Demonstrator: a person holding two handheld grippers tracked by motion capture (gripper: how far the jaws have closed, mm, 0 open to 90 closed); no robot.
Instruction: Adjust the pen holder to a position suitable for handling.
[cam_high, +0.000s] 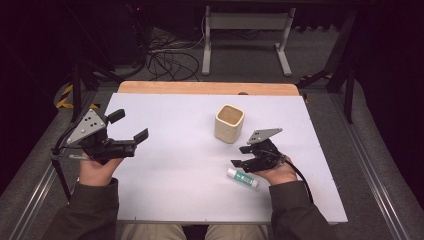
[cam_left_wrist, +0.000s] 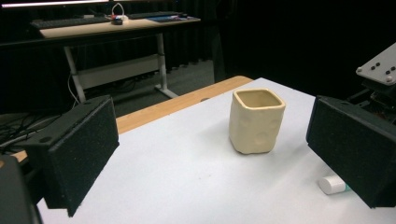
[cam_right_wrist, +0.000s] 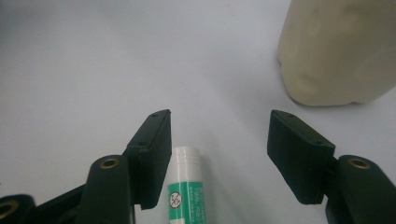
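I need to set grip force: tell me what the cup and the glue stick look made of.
Cup: probably glazed ceramic; cream, thick uneven walls, dimpled sides, soft sheen. Glue stick: seemingly smooth plastic; white ribbed cap, green printed label, lying between the right gripper's open jaws.

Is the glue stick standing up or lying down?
Lying down: the glue stick rests lengthwise on the table, between the right gripper's open jaws.

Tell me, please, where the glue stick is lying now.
In the high view, the glue stick lies flat on the white table at its near right, just under the right hand-held gripper and nearer the person than the cream cup.
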